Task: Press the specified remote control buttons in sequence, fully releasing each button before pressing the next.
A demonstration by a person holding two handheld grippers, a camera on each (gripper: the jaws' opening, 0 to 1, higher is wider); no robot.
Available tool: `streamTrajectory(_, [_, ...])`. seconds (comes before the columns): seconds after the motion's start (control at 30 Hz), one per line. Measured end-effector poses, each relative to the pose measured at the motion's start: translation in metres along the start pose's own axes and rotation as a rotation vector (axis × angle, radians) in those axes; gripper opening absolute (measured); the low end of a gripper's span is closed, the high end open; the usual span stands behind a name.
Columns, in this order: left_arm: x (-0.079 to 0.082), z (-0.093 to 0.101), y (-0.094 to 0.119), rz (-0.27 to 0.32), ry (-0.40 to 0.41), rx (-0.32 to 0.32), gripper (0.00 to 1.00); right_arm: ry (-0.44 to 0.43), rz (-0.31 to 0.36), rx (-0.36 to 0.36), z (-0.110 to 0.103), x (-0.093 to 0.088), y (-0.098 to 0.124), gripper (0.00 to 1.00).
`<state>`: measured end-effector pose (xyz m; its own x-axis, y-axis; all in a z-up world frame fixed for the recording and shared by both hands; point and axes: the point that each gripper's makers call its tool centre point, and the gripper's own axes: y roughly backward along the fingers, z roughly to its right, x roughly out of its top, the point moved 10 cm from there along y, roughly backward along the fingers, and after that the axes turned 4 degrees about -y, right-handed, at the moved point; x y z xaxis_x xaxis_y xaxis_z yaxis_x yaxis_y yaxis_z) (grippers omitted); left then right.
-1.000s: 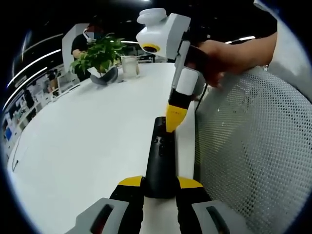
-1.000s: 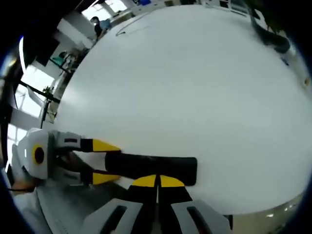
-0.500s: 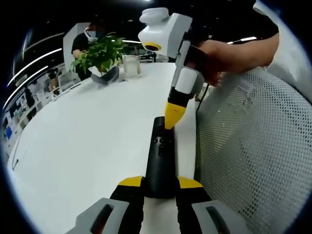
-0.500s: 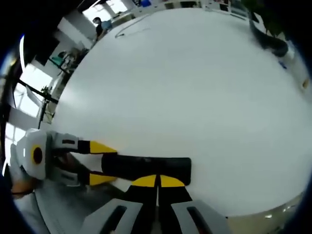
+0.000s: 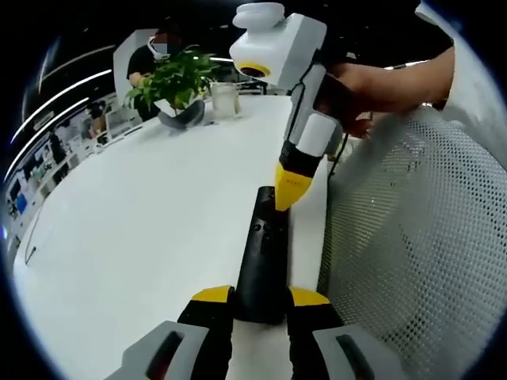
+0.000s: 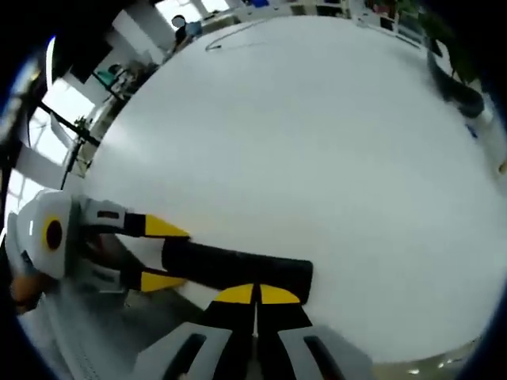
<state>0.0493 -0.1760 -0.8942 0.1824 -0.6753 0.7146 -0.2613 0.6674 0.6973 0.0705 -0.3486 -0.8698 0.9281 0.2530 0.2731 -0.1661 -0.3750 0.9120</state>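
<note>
One black remote control (image 5: 263, 261), a long slim bar with a few small buttons on its top face, lies on a smooth white tabletop (image 5: 150, 229) close to the edge. In the left gripper view it runs straight away from the camera, its near end pinched between the yellow-tipped jaws of the left gripper (image 5: 260, 298). The right gripper (image 5: 288, 190) comes down from above, its two yellow tips pressed together into one point that touches the far part of the remote's top face.

In the right gripper view the remote (image 6: 238, 267) lies crosswise. The right gripper (image 6: 255, 295) has its jaws closed against each other with nothing between them, their tips at the remote's near long edge. The left gripper (image 6: 154, 253) enters from the left, clamping the remote's end (a hand is wrapped around its white body).

Just beside the tabletop edge stands one chair back of white mesh (image 5: 412, 237), finely perforated and curved. A bare forearm and hand (image 5: 372, 83) hold the right gripper above it. At the far end of the tabletop sit one leafy green plant (image 5: 178, 79) in a dark rounded pot and one clear glass cup (image 5: 225, 99) next to it. A seated person (image 5: 150, 59) is behind the plant. A thin dark cable (image 6: 238, 36) lies well apart on the tabletop.
</note>
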Motion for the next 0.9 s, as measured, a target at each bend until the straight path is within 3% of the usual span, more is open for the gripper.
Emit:
streamTrajectory(0.17, [0.003, 0.004, -0.001, -0.023, 0.009, 0.036, 0.26, 0.029, 0.022, -0.013, -0.001, -0.002, 0.0, 0.0])
streamTrajectory(0.3, [0.001, 0.005, -0.002, 0.002, 0.041, 0.067, 0.26, 0.004, 0.011, 0.028, 0.006, 0.0, 0.0, 0.0])
streamTrajectory(0.43, [0.002, 0.005, -0.002, 0.003, 0.048, 0.067, 0.27, -0.026, 0.014, 0.055, 0.009, 0.0, 0.001, 0.0])
streamTrajectory(0.53, [0.002, 0.005, -0.002, 0.005, 0.049, 0.068, 0.27, 0.039, -0.023, 0.028, 0.004, 0.004, 0.0, 0.0])
streamTrajectory(0.7, [0.002, 0.004, -0.002, 0.008, 0.044, 0.066, 0.27, 0.052, -0.025, 0.024, 0.004, 0.004, 0.001, 0.0])
streamTrajectory(0.9, [0.001, 0.004, 0.0, 0.012, 0.016, 0.061, 0.26, -0.008, -0.029, 0.053, 0.007, 0.006, 0.002, 0.0])
